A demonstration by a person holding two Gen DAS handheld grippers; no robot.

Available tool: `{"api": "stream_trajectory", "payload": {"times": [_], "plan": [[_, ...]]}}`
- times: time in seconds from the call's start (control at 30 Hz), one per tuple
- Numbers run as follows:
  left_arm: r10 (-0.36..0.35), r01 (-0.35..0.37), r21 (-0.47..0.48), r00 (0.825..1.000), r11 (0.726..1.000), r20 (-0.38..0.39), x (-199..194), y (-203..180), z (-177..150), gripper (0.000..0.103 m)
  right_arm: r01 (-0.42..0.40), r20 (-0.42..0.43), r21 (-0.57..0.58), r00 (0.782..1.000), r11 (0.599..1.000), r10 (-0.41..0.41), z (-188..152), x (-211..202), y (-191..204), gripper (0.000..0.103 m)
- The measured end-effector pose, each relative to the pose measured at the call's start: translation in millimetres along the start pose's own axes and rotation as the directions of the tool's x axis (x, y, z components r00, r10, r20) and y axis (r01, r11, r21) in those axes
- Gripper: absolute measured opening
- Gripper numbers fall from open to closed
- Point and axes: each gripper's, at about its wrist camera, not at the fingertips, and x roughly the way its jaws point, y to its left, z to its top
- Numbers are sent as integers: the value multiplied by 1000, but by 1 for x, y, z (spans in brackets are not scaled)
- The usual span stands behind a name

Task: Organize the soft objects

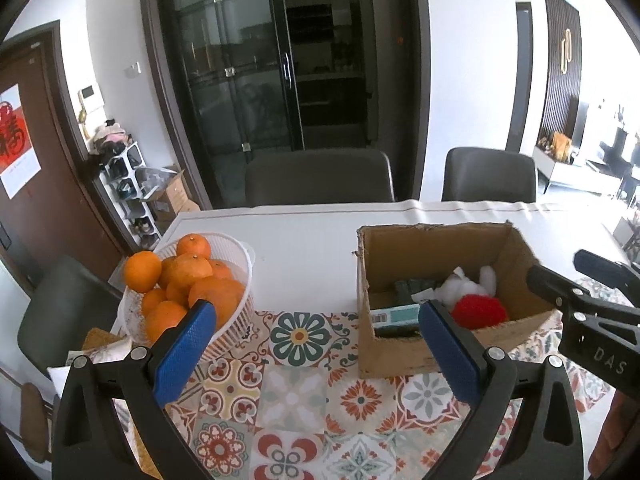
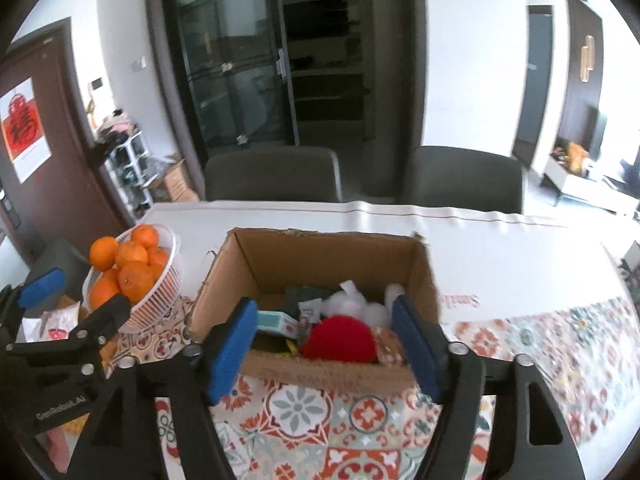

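Note:
An open cardboard box (image 1: pixel 404 354) (image 2: pixel 328 372) stands on the patterned tablecloth. Inside lies a soft toy with a white fluffy body (image 1: pixel 460 286) (image 2: pixel 352 304) and a red plush part (image 1: pixel 478 312) (image 2: pixel 340 338), beside a dark green item (image 1: pixel 412 288) (image 2: pixel 304 294) and a teal-and-white packet (image 1: pixel 396 316) (image 2: pixel 276 322). My left gripper (image 1: pixel 316 312) is open and empty, above the cloth left of the box. My right gripper (image 2: pixel 324 312) is open and empty, just in front of the box, its fingers either side of the toy. The right gripper also shows in the left wrist view (image 1: pixel 568 272).
A white basket (image 1: pixel 236 320) (image 2: pixel 160 300) piled with oranges (image 1: pixel 192 272) (image 2: pixel 132 264) stands left of the box. Papers lie at the table's left edge (image 2: pixel 52 320). Two dark chairs (image 1: pixel 320 176) (image 1: pixel 490 174) stand behind the white table (image 1: pixel 304 240).

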Motion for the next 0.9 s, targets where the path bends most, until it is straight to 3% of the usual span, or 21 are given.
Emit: {"api": "stream_trajectory", "payload": {"times": [0.27,0.63,0.9], "plan": [[-15,13,20,996,1000,87,-63,6,-22,103,76,67,37,995,996,-78,-33,-70,6,88],[-75,67,64,987,996,143,-137,5,-69,103,120,117,74,985,990,-129,-88,-146,12,90],[-80,73,46,984,996,159,-180,1,-100,103,104,139,61,984,993,-112,-117,-187,9,90]]}}
